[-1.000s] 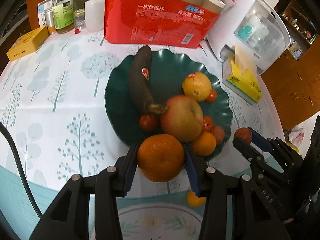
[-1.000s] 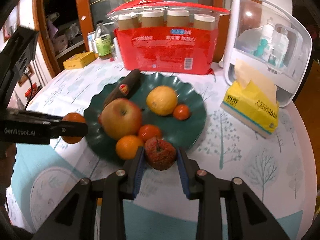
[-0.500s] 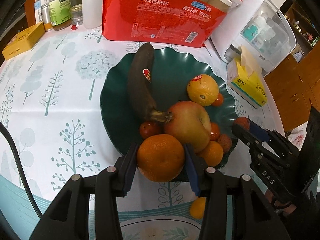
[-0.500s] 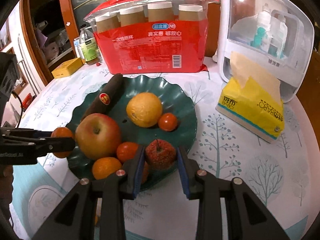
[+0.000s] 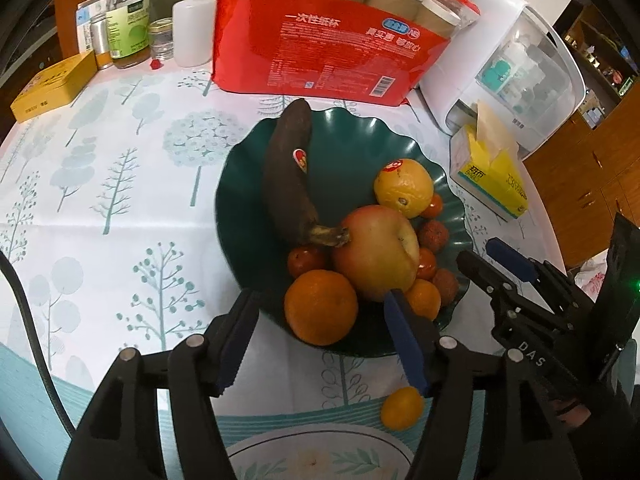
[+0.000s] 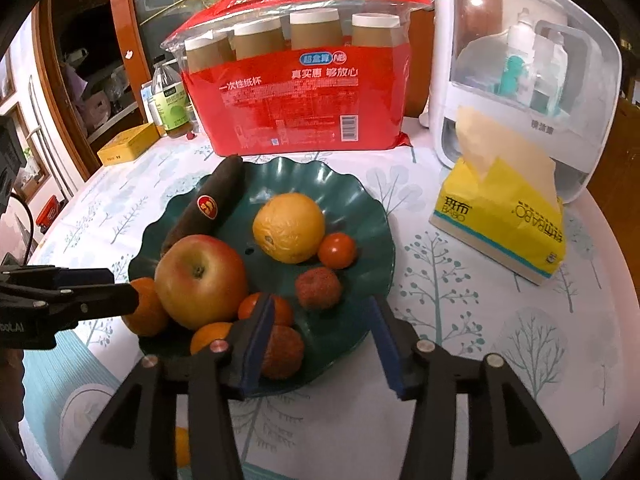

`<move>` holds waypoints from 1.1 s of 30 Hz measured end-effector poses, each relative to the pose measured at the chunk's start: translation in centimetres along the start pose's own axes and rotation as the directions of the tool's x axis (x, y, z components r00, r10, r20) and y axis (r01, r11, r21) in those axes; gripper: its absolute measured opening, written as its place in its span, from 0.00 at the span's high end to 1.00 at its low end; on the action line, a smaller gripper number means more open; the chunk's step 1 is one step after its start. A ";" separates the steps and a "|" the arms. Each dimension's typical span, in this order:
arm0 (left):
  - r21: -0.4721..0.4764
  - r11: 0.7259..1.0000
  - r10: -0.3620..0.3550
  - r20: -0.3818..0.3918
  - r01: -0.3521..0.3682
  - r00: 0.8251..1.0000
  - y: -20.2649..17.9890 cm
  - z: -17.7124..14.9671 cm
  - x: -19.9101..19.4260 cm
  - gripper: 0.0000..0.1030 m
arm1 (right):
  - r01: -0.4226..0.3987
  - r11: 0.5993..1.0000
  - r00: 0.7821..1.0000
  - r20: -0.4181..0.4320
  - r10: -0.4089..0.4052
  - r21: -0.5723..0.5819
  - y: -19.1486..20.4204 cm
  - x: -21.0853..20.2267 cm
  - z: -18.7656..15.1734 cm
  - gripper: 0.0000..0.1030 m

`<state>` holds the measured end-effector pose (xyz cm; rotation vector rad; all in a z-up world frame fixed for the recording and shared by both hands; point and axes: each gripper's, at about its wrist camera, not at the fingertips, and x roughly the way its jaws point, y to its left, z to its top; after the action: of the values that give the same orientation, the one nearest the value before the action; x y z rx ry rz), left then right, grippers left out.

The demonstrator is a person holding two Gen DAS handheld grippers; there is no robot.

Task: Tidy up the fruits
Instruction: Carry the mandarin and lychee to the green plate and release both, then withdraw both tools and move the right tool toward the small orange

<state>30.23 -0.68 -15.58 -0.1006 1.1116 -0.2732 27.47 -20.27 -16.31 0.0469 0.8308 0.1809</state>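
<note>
Tablecloth (image 5: 120, 184) tree-printed | cabinets (image 5: 576, 168) wooden, likely | left gripper (image 5: 320, 344), right gripper (image 6: 320, 340) opening, released

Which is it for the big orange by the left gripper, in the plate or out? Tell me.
In. The big orange rests inside the green plate rim, free between the opening left gripper jaws.

Between the opening left tongs (image 5: 320, 344) an orange (image 5: 321, 306) sits on the plate's (image 5: 344, 148) near rim, touching neither pad. Beyond it lie the apple (image 5: 376, 252) and banana (image 5: 288, 176). The opening right tongs (image 6: 320, 344) have one lychee (image 6: 318, 288) just ahead and another (image 6: 282, 352) against the left pad. A small orange (image 5: 401, 408) lies on the tabletop (image 5: 100, 200), under the left tongs' right pad.
</note>
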 end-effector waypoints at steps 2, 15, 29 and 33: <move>-0.004 1.000 0.005 0.001 -0.005 1.000 0.3 -0.2 -0.5 0.37 | 0.004 1.000 1.000 0.002 -0.004 0.014 0.0 -0.5 -0.1 0.51; -0.054 0.997 0.060 0.003 -0.059 0.998 2.9 -3.8 -4.4 0.26 | 0.004 0.999 1.000 -0.007 -0.004 0.046 2.5 -4.3 -2.5 0.50; -0.023 0.998 0.051 -0.022 -0.051 0.998 5.4 -7.3 -6.8 0.23 | -0.032 0.995 0.996 -0.076 0.040 0.093 7.1 -5.2 -6.8 0.50; -0.005 0.999 0.042 -0.042 -0.042 0.998 6.0 -8.2 -7.0 0.23 | -0.024 0.993 0.995 -0.097 0.036 0.117 7.8 -4.8 -7.8 0.50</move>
<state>20.99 7.44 -14.46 -0.0770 1.1546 -0.2354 17.45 -13.64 -17.21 0.1602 0.9389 0.1643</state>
